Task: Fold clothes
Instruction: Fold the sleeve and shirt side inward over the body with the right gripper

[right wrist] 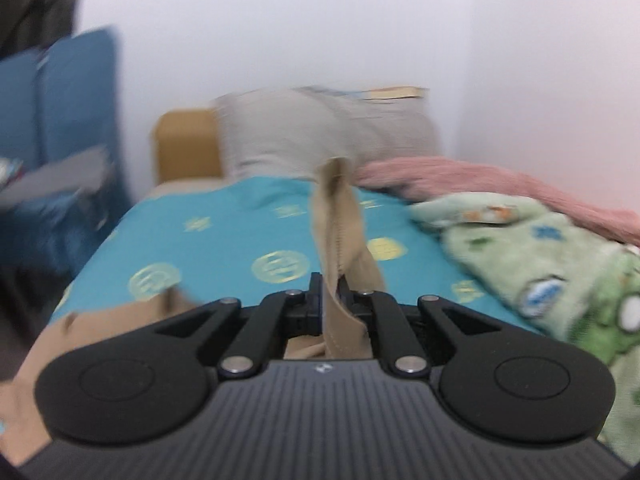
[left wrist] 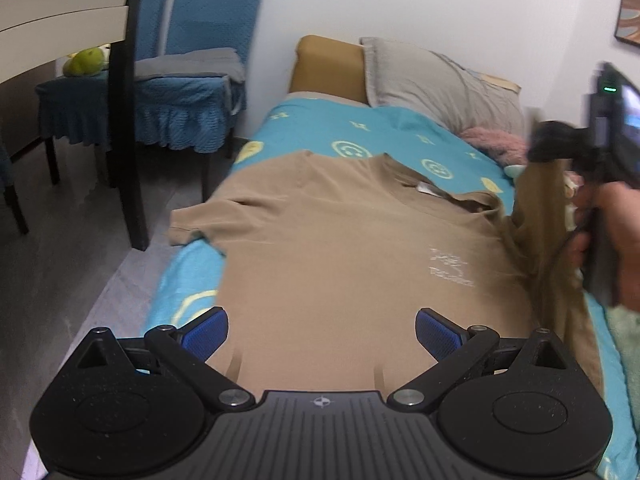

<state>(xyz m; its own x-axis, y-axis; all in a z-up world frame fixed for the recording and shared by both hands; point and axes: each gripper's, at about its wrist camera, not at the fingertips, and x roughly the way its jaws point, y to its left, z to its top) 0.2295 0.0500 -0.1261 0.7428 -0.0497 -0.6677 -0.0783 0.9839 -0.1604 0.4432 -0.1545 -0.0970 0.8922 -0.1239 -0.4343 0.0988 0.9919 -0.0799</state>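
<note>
A tan T-shirt (left wrist: 328,248) lies spread flat on the bed, collar toward the pillow, with a small white print on its right chest. My left gripper (left wrist: 322,330) is open and empty, hovering just above the shirt's lower hem. My right gripper (right wrist: 330,292) is shut on the shirt's right sleeve edge (right wrist: 338,220) and holds it lifted above the bed. In the left wrist view the right gripper (left wrist: 552,144) is at the far right with the tan cloth hanging from it.
The bed has a turquoise sheet (left wrist: 320,128) with yellow emblems. A grey pillow (left wrist: 436,80), a pink blanket (right wrist: 480,184) and a green fleece blanket (right wrist: 552,256) lie at the head and right side. Blue-covered chairs (left wrist: 180,80) and a table leg (left wrist: 128,120) stand left of the bed.
</note>
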